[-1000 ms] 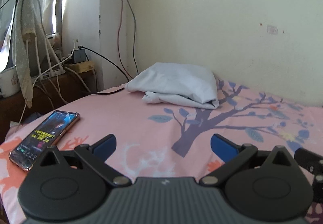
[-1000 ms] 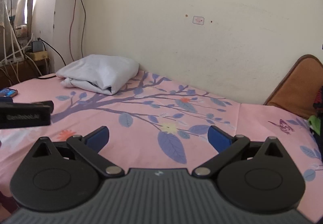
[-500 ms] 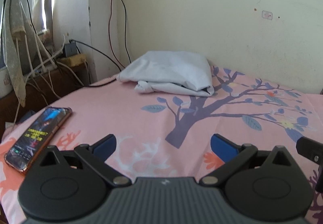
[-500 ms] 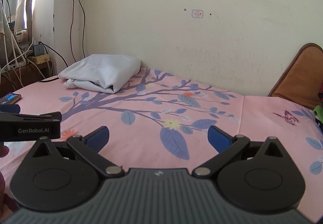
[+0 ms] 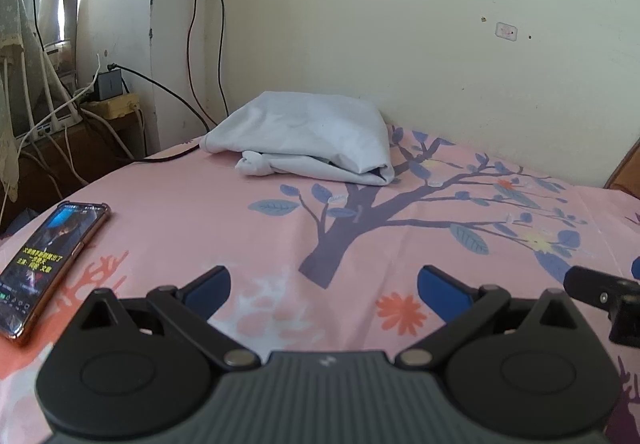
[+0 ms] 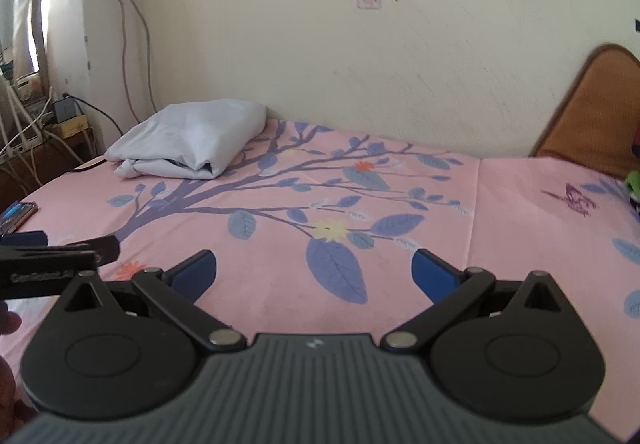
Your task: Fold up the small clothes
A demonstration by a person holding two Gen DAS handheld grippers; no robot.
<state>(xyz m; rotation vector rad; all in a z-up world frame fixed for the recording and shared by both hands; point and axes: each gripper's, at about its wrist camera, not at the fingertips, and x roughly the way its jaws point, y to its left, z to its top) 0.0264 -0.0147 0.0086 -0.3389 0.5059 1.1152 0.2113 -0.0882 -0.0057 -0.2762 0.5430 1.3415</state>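
A pale blue-white garment (image 5: 308, 140) lies folded in a bundle at the far side of the pink bed, against the wall; it also shows in the right wrist view (image 6: 188, 144). My left gripper (image 5: 324, 286) is open and empty, low over the bedsheet, well short of the bundle. My right gripper (image 6: 314, 272) is open and empty over the sheet's blue leaf print, to the right of the left one. Part of the left gripper shows at the right wrist view's left edge (image 6: 56, 258).
A smartphone (image 5: 50, 264) with a lit screen lies on the bed's left edge. A wooden shelf with a charger and cables (image 5: 108, 96) stands beyond the bed at left. A brown headboard (image 6: 596, 108) and a green item (image 6: 632, 182) are at right.
Both wrist views have shifted slightly, so the folded bundle and the phone sit differently in frame. Both grippers stay open and empty. The bundle has not moved on the bed.
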